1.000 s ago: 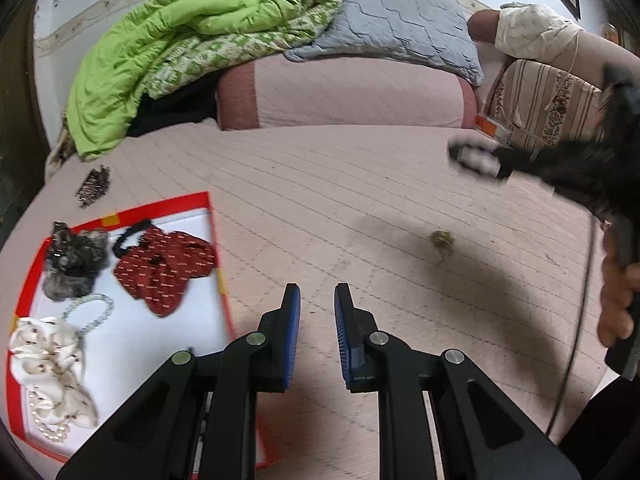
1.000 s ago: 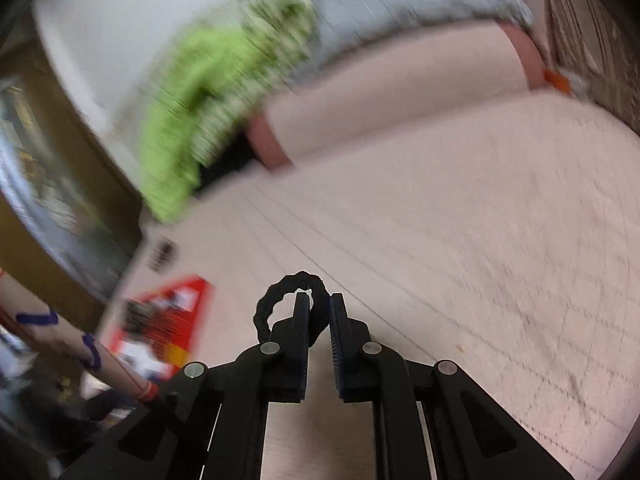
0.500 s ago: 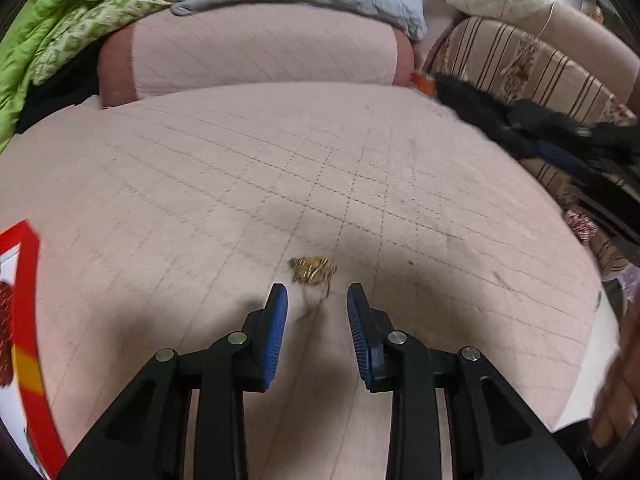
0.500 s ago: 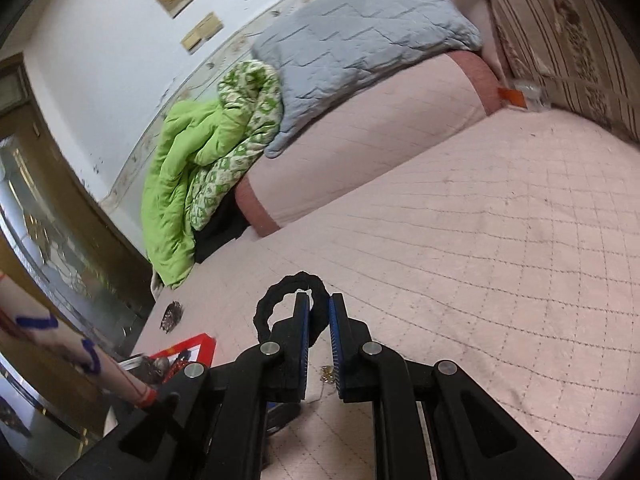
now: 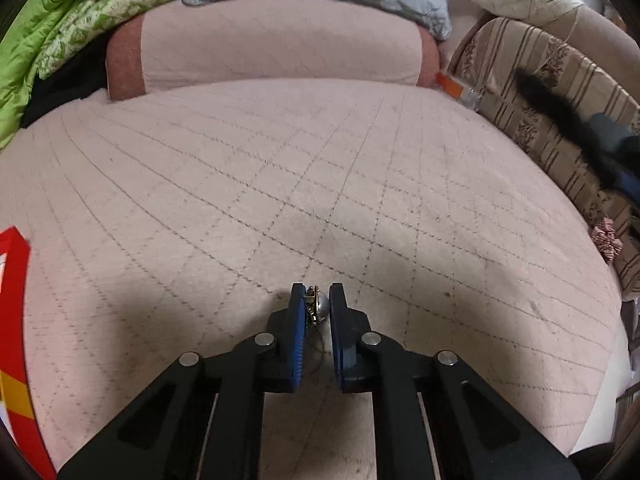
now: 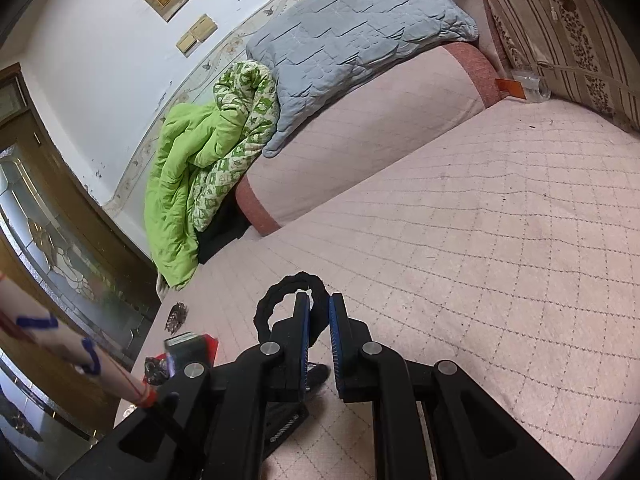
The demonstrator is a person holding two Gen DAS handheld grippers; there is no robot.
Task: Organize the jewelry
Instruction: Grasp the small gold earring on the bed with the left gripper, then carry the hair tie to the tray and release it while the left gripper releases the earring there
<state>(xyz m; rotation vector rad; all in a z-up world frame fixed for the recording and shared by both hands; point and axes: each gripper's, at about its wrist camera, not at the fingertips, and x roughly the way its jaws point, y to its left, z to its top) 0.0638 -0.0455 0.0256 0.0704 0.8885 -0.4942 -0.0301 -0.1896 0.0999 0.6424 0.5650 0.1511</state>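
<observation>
The left gripper (image 5: 316, 306) is closing on a small gold earring (image 5: 314, 309) on the bed (image 5: 360, 184), the right gripper (image 6: 319, 312) stays clenched on a black hair tie (image 6: 280, 296), and next, I think, both go left to the red-edged tray (image 5: 16, 280).

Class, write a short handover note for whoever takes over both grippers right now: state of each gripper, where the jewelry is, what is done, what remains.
Left gripper: jaws closing on the small gold-and-silver trinket, down at the pink quilted bedspread.
Right gripper: shut on the black ruffled hair tie, held above the bedspread.
Red-bordered tray: at far left.
Done: both pieces picked up or nearly.
Left: carry both to the tray; a dark hair clip lies beyond it.
</observation>
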